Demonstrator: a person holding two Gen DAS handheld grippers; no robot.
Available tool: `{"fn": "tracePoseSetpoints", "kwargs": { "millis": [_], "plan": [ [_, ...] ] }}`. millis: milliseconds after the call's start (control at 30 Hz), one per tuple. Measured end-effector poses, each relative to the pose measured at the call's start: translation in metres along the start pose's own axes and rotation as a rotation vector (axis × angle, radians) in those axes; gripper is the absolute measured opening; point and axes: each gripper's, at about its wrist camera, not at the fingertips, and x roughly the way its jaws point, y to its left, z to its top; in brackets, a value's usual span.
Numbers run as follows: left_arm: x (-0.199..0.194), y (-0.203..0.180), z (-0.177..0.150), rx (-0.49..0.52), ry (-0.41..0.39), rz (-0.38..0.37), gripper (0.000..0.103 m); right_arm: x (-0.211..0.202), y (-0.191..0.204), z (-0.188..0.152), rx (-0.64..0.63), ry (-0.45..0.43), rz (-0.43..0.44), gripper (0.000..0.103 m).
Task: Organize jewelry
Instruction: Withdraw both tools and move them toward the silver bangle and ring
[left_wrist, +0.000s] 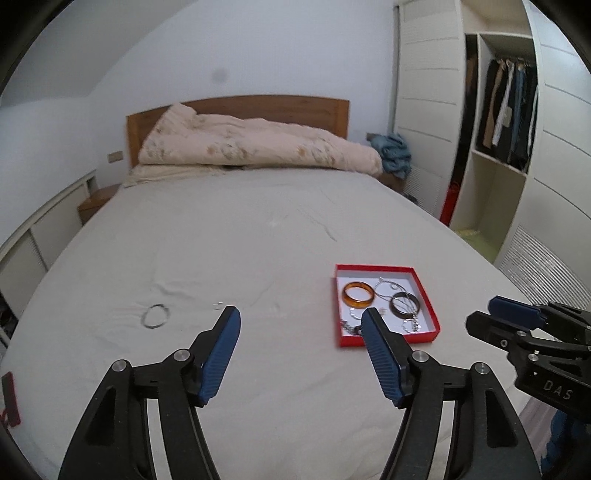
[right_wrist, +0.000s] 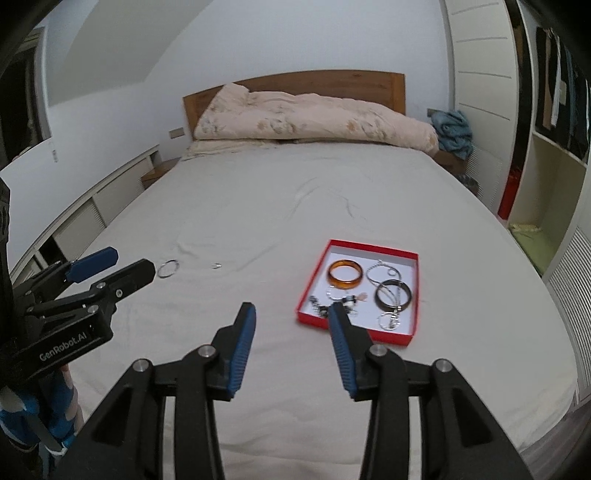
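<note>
Both grippers, left (left_wrist: 300, 314) and right (right_wrist: 291, 309), were held apart and empty. A bangle (left_wrist: 155, 316) was seen on the bed (left_wrist: 258, 229), beyond the left fingers (left_wrist: 221, 354).

Red box (right_wrist: 413, 295) on the bed (right_wrist: 258, 206) holds amber bangle (right_wrist: 345, 274) and black bangle (right_wrist: 393, 294).

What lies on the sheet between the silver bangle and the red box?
Only a small silver ring, close to the silver bangle; the remaining sheet up to the red box is bare. The right wrist view shows this unobstructed.
</note>
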Motion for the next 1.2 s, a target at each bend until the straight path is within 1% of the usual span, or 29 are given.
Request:
{"fn": "tracePoseSetpoints", "kwargs": {
  "millis": [133,267,433,533,667,800,833,1033,1133,1200],
  "plan": [
    [-0.017,0.031,-0.009,-0.048,-0.022,0.035,0.067,-0.011,0.025,-0.002,-0.031,-0.010,0.022,0.039],
    [-0.022,0.063,-0.018,-0.088,-0.021,0.081,0.067,-0.007,0.045,-0.001,-0.057,-0.006,0.041,0.039],
    [-0.012,0.107,-0.031,-0.132,0.002,0.159,0.067,0.016,0.056,0.000,-0.061,0.013,0.062,0.039],
    [0.008,0.136,-0.037,-0.155,0.036,0.214,0.067,0.040,0.058,0.001,-0.060,0.038,0.072,0.039],
    [0.040,0.177,-0.050,-0.195,0.078,0.268,0.067,0.086,0.063,0.005,-0.059,0.088,0.089,0.039],
    [0.081,0.210,-0.060,-0.232,0.128,0.294,0.067,0.136,0.075,0.009,-0.066,0.136,0.118,0.039],
    [0.095,0.220,-0.062,-0.244,0.144,0.298,0.066,0.155,0.081,0.012,-0.073,0.154,0.130,0.039],
    [0.163,0.256,-0.070,-0.271,0.212,0.283,0.062,0.241,0.109,0.021,-0.105,0.226,0.190,0.039],
    [0.202,0.272,-0.068,-0.281,0.235,0.270,0.059,0.290,0.127,0.025,-0.124,0.259,0.216,0.039],
    [0.223,0.277,-0.065,-0.279,0.247,0.269,0.058,0.315,0.135,0.026,-0.131,0.273,0.224,0.039]
  ]
}}
